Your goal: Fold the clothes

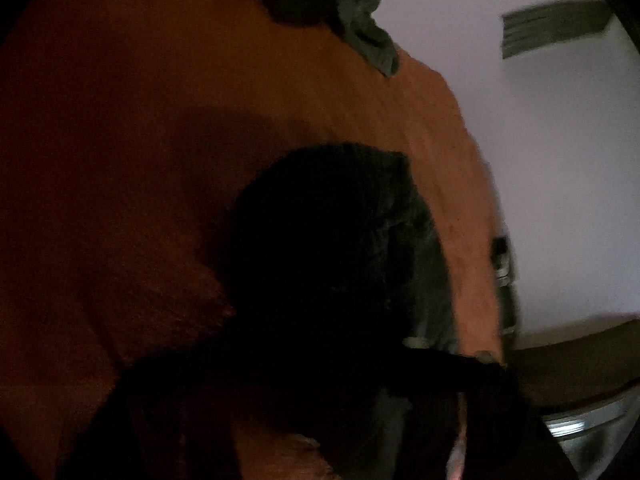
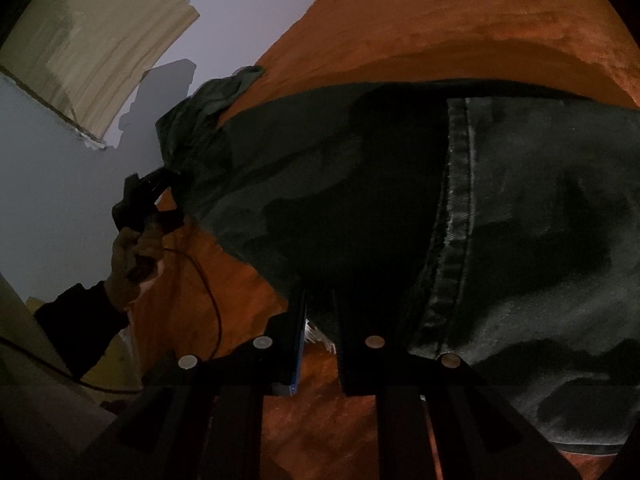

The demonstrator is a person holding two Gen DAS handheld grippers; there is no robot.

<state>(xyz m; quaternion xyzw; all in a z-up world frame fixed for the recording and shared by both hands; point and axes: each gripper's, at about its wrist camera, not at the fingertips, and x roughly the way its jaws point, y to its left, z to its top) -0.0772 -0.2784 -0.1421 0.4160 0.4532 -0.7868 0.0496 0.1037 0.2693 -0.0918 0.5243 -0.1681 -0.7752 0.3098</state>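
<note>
Dark grey jeans (image 2: 520, 208) lie on an orange blanket (image 2: 460, 24). In the right wrist view my right gripper (image 2: 320, 304) has its two black fingers close together, pinching the near hem of the jeans. My left gripper (image 2: 168, 196) shows in that view at the left, held by a hand, closed on the far end of the same jeans. In the left wrist view the jeans (image 1: 340, 248) are a dark mass low in the centre; the left gripper's fingers are lost in shadow there.
A second grey-green garment (image 1: 360, 20) lies crumpled at the blanket's far edge. A white wall (image 1: 540, 160) runs beside the bed. A cardboard sheet (image 2: 88, 52) leans against the wall. A black cable (image 2: 208, 292) trails from the left gripper.
</note>
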